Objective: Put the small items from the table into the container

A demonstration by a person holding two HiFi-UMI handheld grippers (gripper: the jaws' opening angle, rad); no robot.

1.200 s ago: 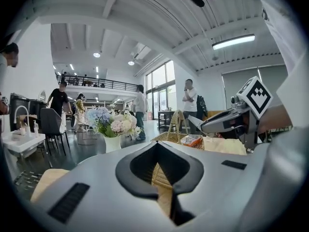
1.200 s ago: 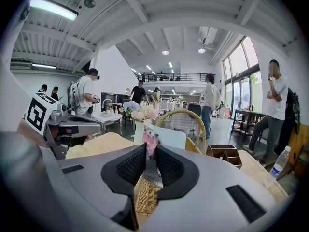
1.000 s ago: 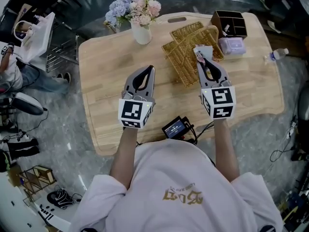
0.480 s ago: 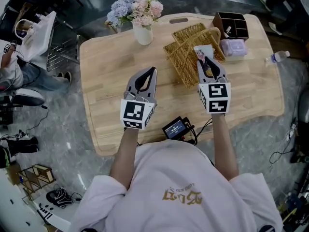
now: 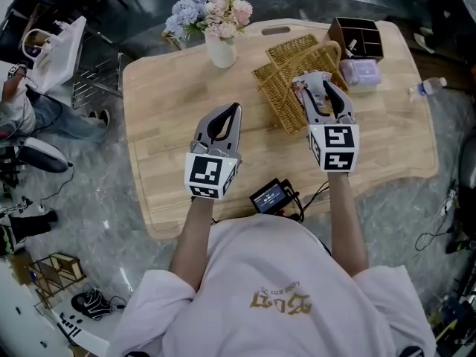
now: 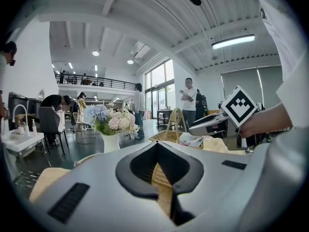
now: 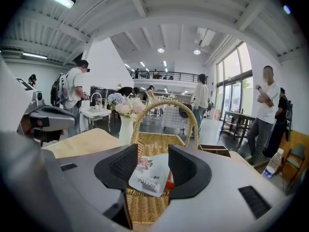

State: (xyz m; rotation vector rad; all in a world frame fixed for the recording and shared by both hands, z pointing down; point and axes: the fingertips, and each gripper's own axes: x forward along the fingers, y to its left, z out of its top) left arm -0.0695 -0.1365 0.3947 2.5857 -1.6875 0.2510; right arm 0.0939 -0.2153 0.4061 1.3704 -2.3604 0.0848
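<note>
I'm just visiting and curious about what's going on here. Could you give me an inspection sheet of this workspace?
Surface: wooden table, mostly bare.
Job's things: wicker basket on the table; small packet above it.
Clutter: flower vase, brown compartment box, purple pack.
Grippers: left gripper shut, empty, over the table; right gripper jaws opening, packet loose between them.
Cables: black leads from a small screen device at the table's near edge.
Surroundings: open hall, people standing about.
</note>
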